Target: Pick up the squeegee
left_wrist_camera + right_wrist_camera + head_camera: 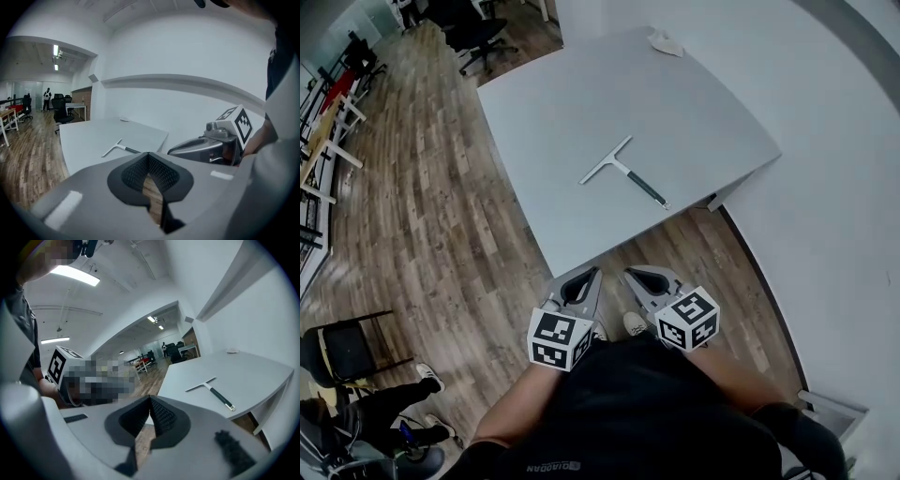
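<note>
The squeegee (623, 173) lies flat on the grey table (572, 103), near its front right corner: a pale blade bar with a dark handle running toward the right. It shows too in the left gripper view (118, 146) and the right gripper view (212, 391). Both grippers hang side by side in front of the table's near edge, over the wooden floor and well short of the squeegee. The left gripper (593, 272) (148, 153) has its jaws together and holds nothing. The right gripper (628, 273) (150, 398) is likewise shut and empty.
A crumpled white cloth (666, 42) lies at the table's far corner. A white wall runs along the table's right side. Office chairs (478, 33) stand beyond the table. A black chair (342, 352) and a seated person's legs (394, 398) are at the lower left.
</note>
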The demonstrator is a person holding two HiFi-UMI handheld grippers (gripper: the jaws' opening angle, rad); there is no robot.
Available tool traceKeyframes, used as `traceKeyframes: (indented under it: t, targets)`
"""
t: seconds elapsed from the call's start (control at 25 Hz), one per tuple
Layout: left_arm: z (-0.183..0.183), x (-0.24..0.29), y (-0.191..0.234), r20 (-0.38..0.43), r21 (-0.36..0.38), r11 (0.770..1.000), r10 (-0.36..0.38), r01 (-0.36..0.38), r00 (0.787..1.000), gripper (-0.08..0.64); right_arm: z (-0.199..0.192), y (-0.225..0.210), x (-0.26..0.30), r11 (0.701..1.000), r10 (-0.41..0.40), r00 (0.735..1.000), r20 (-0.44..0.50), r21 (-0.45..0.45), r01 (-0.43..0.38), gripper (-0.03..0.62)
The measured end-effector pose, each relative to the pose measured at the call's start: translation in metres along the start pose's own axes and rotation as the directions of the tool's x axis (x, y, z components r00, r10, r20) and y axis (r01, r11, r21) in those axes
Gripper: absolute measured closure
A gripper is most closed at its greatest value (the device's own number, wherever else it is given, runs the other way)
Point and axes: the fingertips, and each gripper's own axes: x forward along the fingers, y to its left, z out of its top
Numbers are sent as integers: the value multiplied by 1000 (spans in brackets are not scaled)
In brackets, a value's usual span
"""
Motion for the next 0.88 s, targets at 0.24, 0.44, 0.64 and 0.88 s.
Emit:
traceKeyframes:
  t: [0.24,0.44,0.64,0.88]
  targets:
    - [-12,-14,21,-8,-17,999,-47,47,999,552,-2,18,17,999,-50,999,-16,-4,50,586]
    - [-19,-14,24,-9,-6,993,-115,115,993,552,-12,23,14,993,-121,992,-27,12,121,586]
    - [-26,-5,18,-15,14,986,-169,169,986,552,-23,18,6,983,-180,983,-29,28,181,586]
    - [-22,-2,14,-12,20,982,-185,185,983,552,-12,12,-1,979,-204,979,-15,14,204,586]
